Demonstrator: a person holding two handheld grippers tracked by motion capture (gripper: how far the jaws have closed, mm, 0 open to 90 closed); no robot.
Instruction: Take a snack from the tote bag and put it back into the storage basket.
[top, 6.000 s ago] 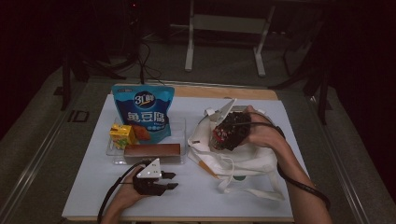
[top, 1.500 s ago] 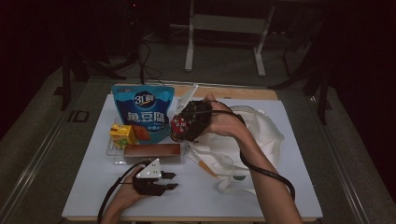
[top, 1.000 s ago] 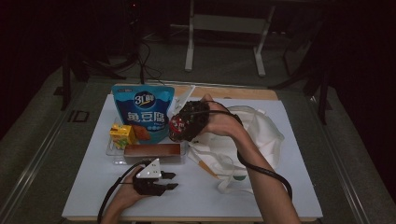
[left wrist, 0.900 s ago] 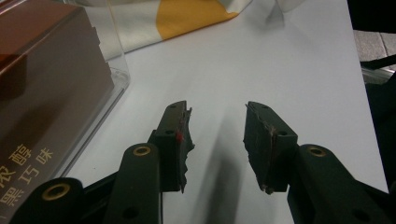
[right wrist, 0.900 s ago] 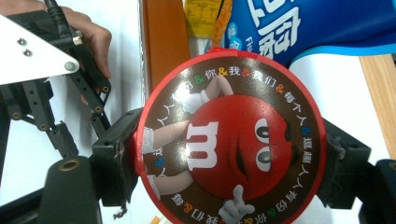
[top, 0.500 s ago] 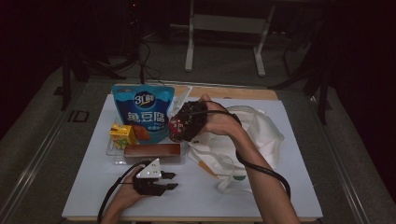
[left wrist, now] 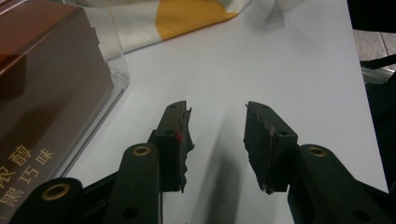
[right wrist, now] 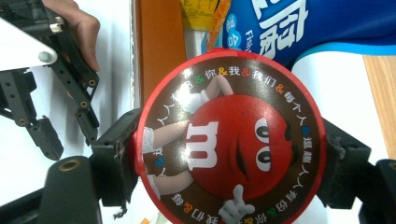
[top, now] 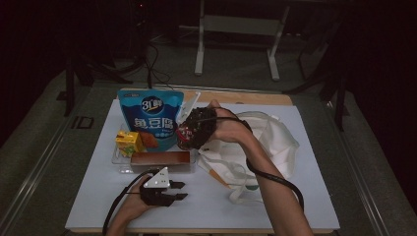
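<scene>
The right claw [right wrist: 229, 154] is closed on the round red-rimmed candy tin [right wrist: 229, 135], holding it in the air just beside the blue standing snack pouch [top: 150, 118], above the clear plastic tray [top: 118, 160]. The left claw [left wrist: 217, 135] rests half open and empty on the white table [top: 275, 206], nearer the tray.

Pouch [top: 150, 114] behind tray [top: 119, 161], bag [top: 265, 147] right of tray, box [top: 160, 160] in tray's front

Black grippers [top: 181, 190], brass screws, blk cables.
</scene>
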